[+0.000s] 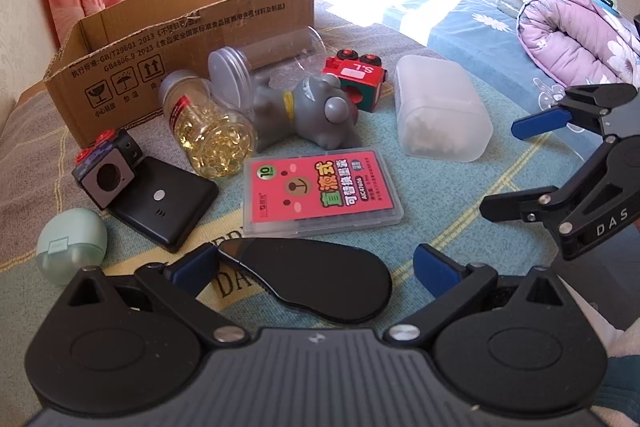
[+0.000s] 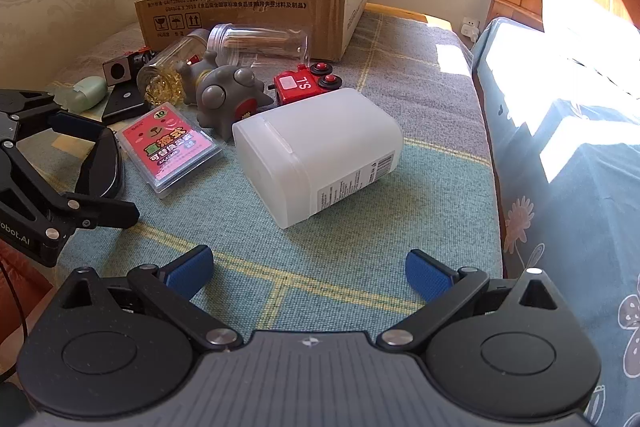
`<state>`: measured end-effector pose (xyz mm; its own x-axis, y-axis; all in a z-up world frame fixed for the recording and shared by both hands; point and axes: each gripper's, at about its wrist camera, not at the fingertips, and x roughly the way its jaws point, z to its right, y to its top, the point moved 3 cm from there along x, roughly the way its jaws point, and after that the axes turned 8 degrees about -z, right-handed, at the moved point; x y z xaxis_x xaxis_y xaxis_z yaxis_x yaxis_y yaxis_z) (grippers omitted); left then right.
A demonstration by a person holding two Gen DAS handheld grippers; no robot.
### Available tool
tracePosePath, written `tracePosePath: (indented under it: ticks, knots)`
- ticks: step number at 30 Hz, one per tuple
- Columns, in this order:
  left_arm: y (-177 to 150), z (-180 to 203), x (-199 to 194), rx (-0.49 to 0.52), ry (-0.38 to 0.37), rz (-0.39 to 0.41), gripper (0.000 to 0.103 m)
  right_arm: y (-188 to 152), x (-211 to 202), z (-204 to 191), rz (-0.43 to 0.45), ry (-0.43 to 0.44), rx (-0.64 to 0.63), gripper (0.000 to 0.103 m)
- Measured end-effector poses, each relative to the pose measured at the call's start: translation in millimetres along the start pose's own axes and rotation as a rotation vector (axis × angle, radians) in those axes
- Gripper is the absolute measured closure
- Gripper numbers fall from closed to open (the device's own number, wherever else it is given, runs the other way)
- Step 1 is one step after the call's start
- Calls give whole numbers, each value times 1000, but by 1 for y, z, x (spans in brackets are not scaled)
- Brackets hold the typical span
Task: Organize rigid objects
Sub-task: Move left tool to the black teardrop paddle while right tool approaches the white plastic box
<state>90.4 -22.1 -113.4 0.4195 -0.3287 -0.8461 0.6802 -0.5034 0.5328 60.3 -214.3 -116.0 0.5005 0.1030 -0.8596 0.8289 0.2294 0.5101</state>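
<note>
Sorting barely begun: left gripper (image 1: 316, 267) & right gripper (image 2: 308, 273) both hover wide open, holding nothing, w/ frosted box (image 2: 316, 155), pink case (image 1: 320, 191), pill jar (image 1: 208, 131) etc. strewn outside the cardboard box (image 2: 256, 11).

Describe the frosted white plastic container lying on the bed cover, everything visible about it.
The frosted white translucent plastic container is a rounded rectangular box lying on its side on the checked bed cover. A seam marks off its lid end, and a printed label with a barcode runs along one face. Small white pieces show faintly inside through the wall in the left wrist view. It lies apart from the red toy block behind it. Both grippers are open and clear of it.
</note>
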Motion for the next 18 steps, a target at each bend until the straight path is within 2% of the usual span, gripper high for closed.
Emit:
tracePosePath:
  ticks: [4, 14, 18]
  knots:
    - [-6, 11, -5, 82, -50, -13, 0, -2, -1, 1, 8, 8, -12, 0]
    - [-4, 5, -4, 98, -58, -10, 1, -2, -1, 3, 31, 39, -61, 0]
    - [-6, 6, -7, 99, -68, -2, 9, -3, -1, 5, 49, 53, -79, 0]
